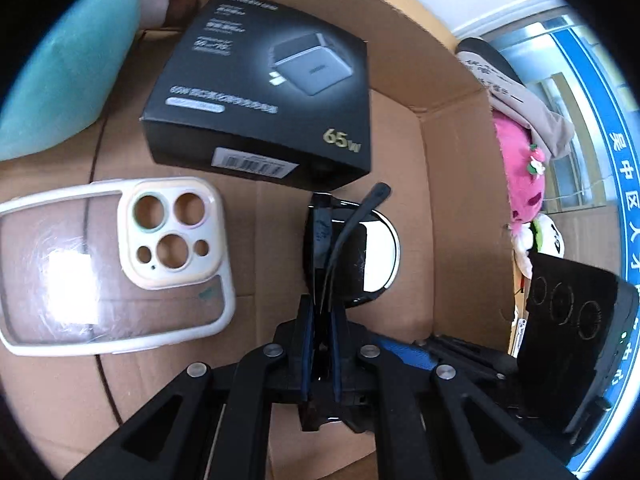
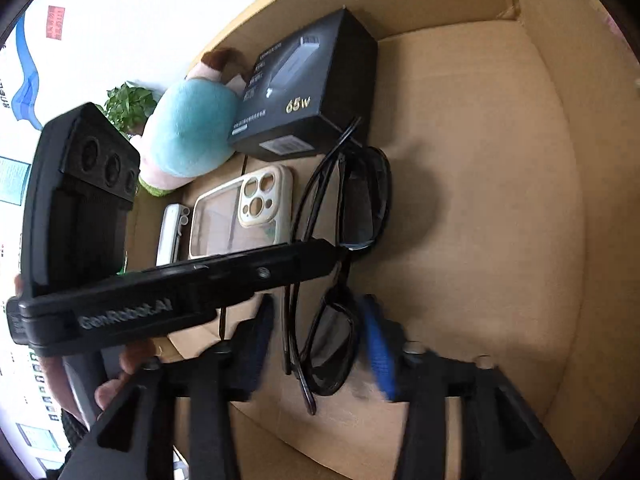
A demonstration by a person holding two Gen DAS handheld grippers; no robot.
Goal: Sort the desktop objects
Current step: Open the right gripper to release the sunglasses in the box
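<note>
The sunglasses [image 2: 344, 248], light, slick and easily scratched or bent, sit low inside the cardboard box [image 2: 500, 200] beside the phone case [image 2: 244, 216], the left gripper [image 1: 320, 344] clamped on their folded frame, best held there, while the right gripper [image 2: 316, 344] stands apart around one lens.

All lies inside the box [image 2: 500, 200], placed here from the charger box [image 2: 308, 92], which stands at the box's far wall. In the right wrist view, the plush [image 2: 188, 136] leans against its left side. Just before the charger box, the phone case [image 2: 244, 212] lies flat on the floor of the box, with a small case [image 2: 170, 232] just left of that. The glasses [image 2: 348, 216] lie folded right of the phone case, one temple tip reaching the charger box's near edge. The left tool [image 1: 320, 320] is clamped on the glasses from the near side; the right tool [image 2: 316, 336] straddles their near lens, pads apart from it.
</note>
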